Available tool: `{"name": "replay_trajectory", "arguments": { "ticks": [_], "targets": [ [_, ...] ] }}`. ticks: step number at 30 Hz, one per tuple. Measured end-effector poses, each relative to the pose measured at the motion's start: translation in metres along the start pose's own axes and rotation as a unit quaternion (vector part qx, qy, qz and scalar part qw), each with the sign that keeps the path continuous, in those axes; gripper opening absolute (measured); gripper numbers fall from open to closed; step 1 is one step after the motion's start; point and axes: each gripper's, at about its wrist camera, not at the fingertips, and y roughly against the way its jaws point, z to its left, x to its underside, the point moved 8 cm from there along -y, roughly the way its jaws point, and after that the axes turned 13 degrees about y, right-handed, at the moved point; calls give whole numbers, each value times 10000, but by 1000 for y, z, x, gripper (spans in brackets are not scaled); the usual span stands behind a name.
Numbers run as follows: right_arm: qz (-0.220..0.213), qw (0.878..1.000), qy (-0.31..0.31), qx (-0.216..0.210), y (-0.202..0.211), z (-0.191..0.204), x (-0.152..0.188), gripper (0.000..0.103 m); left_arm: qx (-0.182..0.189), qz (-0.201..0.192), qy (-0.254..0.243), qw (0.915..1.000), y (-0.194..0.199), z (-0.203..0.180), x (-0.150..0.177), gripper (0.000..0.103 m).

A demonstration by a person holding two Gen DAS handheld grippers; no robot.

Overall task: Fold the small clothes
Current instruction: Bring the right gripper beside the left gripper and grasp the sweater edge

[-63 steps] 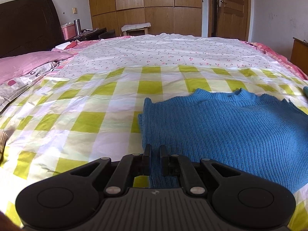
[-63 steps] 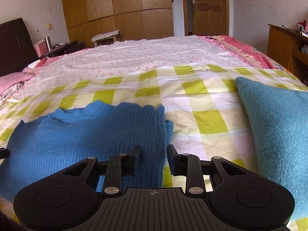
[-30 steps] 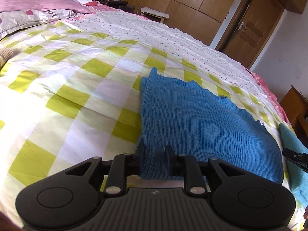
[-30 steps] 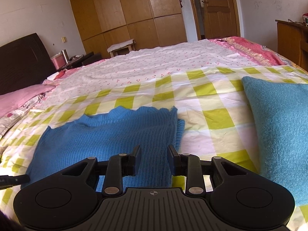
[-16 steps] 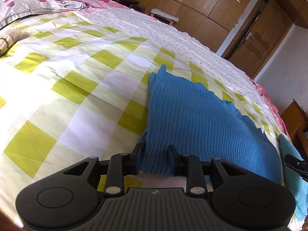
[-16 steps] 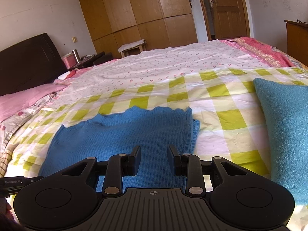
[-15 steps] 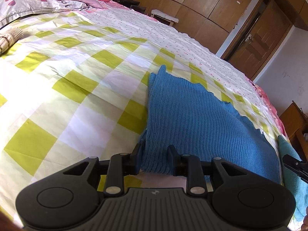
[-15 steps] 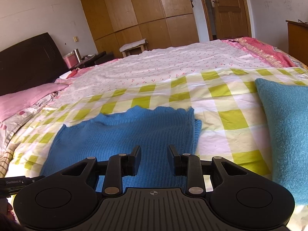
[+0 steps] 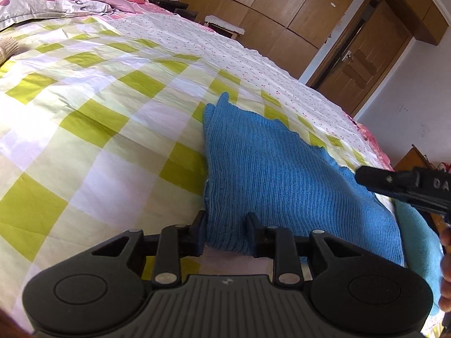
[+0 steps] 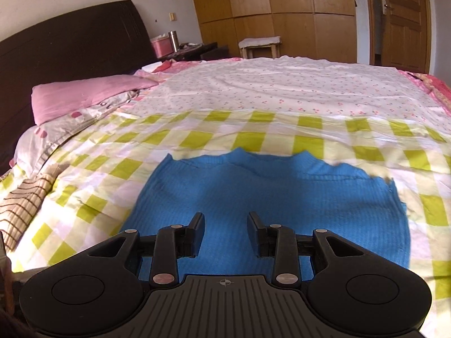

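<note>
My left gripper (image 9: 225, 232) is matte black plastic: a ribbed centre plate with a small emblem, two round flat discs at its sides, and silver pivot screws on the linkage arms behind short flat fingers (image 9: 200, 231). My right gripper (image 10: 225, 232) has the same build, with a crosshair mark on its ribbed plate.

Blue sweater (image 9: 270, 174) hem between closing left gripper (image 9: 225, 232) jaws, on checked bedspread (image 9: 84, 118).

sweater (image 10: 270, 197) on bedspread (image 10: 197, 138), pillow (image 10: 84, 95) far left
</note>
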Motion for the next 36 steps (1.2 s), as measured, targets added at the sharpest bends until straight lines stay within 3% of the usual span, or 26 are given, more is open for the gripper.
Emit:
{"name": "replay_trajectory", "arguments": {
  "ticks": [5, 13, 19, 24, 26, 27, 30, 34, 36],
  "targets": [
    [295, 9990, 104, -312, -40, 31, -21, 35, 141, -1, -8, 9999, 3, 5, 3, 27],
    [651, 9969, 277, -355, -102, 73, -41, 38, 259, 18, -118, 9996, 3, 4, 6, 25],
    [1020, 9925, 625, -234, -138, 97, -42, 41, 289, 60, -85, 9995, 3, 6, 7, 24],
    [1183, 9862, 1131, 246, -153, 105, -34, 43, 270, 36, -171, 9995, 2, 4, 7, 24],
    [1188, 9851, 1193, 341, -153, 101, -34, 35, 254, 21, -212, 9994, 3, 2, 7, 24],
    [1196, 9853, 1167, 355, -152, 98, -34, 26, 246, 15, -232, 9994, 3, 1, 7, 24],
    [1152, 9898, 816, 202, -143, 85, -38, 12, 230, -29, -276, 9994, 6, -3, 7, 25],
    [924, 9947, 451, 73, -124, 71, -44, 10, 166, -298, -449, 9984, 20, -6, 4, 29],
    [798, 9963, 304, 3, -113, 64, -47, 10, 89, -440, -617, 9971, 25, -10, 5, 36]
  ]
}}
